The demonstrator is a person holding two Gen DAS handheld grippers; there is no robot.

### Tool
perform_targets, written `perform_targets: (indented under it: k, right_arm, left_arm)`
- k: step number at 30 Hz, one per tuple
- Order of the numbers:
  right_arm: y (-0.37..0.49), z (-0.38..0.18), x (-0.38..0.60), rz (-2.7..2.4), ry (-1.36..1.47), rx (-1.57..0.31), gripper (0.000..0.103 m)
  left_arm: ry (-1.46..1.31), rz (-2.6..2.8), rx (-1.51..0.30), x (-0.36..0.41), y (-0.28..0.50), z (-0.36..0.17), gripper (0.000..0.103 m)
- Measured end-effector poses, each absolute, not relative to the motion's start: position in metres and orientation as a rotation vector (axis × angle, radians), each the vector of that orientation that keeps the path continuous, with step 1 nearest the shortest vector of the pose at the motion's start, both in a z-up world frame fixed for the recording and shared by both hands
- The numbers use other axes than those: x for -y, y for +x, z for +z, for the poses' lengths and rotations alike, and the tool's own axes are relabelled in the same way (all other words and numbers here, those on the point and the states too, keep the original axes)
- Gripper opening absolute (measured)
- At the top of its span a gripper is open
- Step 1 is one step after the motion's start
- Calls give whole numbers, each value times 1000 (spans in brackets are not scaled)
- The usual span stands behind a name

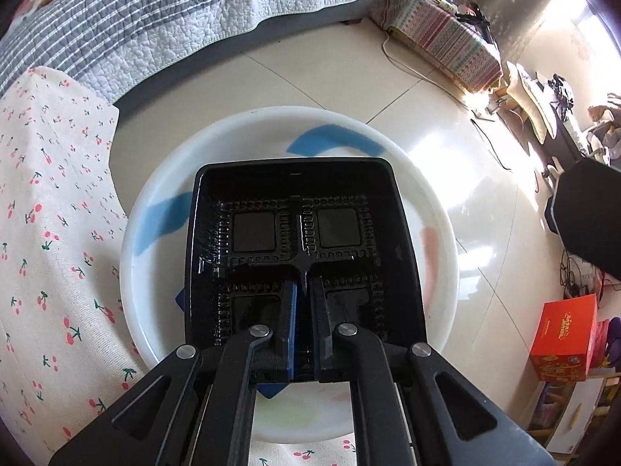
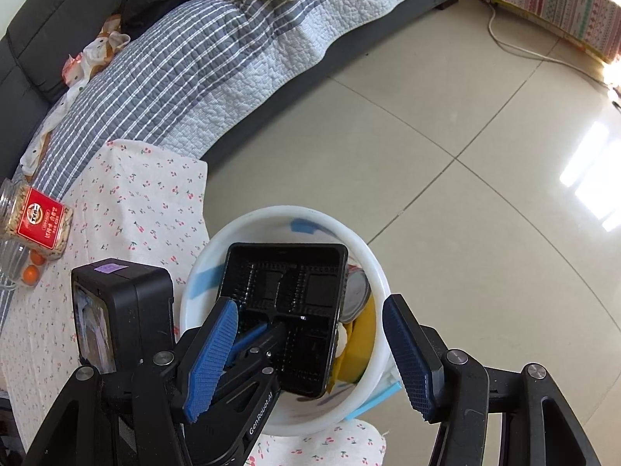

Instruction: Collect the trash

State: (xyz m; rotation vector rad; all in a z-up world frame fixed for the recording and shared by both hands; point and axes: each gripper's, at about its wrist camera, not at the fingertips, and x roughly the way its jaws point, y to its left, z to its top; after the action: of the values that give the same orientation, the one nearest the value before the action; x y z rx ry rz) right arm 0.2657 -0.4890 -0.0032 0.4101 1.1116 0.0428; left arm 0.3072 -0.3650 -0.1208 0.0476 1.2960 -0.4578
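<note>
A black plastic tray (image 1: 295, 209) with four ribbed compartments tilts into the white bucket (image 1: 248, 116). My left gripper (image 1: 304, 283) is shut on the tray's near wall, one blue pad inside and one outside. In the right wrist view the same tray (image 2: 295, 287) leans inside the bucket (image 2: 372, 268), with the left gripper (image 2: 271, 328) pinching its lower edge. Under the tray lie a metal can lid (image 2: 357, 291) and a yellow wrapper (image 2: 365, 334). My right gripper (image 2: 312, 357) hovers above the bucket's near rim, open, with nothing between its pads.
The bucket stands against a table with a cherry-print cloth (image 2: 128, 209). A jar with a red label (image 2: 39, 221) and small oranges (image 2: 31, 272) are at its left end. A sofa with a striped quilt (image 2: 186, 70) lies behind. A red box (image 1: 562, 334) sits on the tiled floor.
</note>
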Motion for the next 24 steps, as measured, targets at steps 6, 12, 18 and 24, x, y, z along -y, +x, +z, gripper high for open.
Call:
perform_targets:
  k: [6,12,18,24]
  right_arm:
    - [262,2,490,45,433,-1091,67]
    - [257,9,490,39,461,-1075,68]
    - [244,29,473,82,419,-1043,69]
    - [211,64,445,133,322,-967,73]
  left_arm:
    - [-4,-435,-1205,343,300,-83,42]
    - [-53,-352,-1178,308,288,-53,44]
    - [-53,-316,-1128,280,257,-15,45]
    - [-4,-292,-1068,253,211,20,56]
